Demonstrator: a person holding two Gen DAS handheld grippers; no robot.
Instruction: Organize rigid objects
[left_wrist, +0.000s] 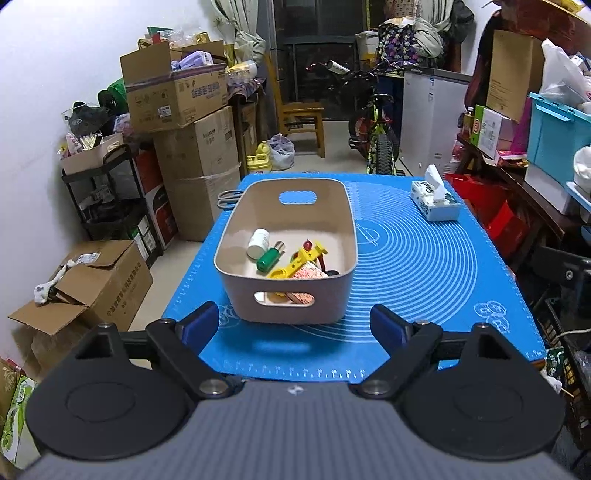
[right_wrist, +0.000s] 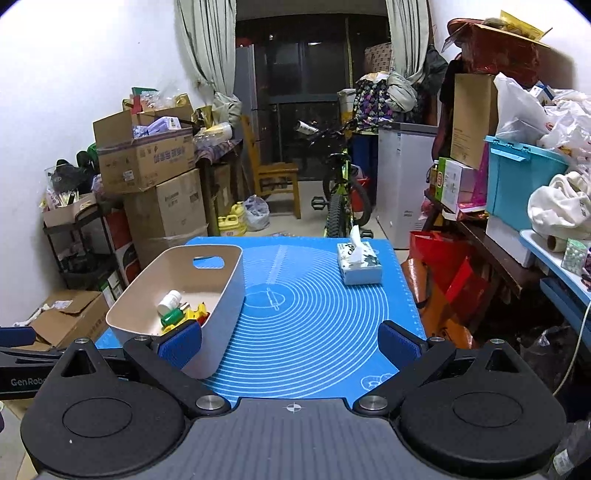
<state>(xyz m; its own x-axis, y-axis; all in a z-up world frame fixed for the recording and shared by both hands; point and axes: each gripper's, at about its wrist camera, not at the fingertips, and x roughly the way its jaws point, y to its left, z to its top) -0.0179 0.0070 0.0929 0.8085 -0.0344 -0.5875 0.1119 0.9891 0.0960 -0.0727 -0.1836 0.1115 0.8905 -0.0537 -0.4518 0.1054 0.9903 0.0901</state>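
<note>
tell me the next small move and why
Probably draw both grippers back: the bin already holds the white bottle, green bottle and yellow toy, and both the left gripper and right gripper are open and empty.

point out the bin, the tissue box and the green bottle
bin (left_wrist: 291, 295), left wrist view, on its near outer wall above the handle slot
tissue box (right_wrist: 364, 275), right wrist view, on its near side
green bottle (left_wrist: 269, 259), left wrist view, on its body, lying inside the bin
</note>
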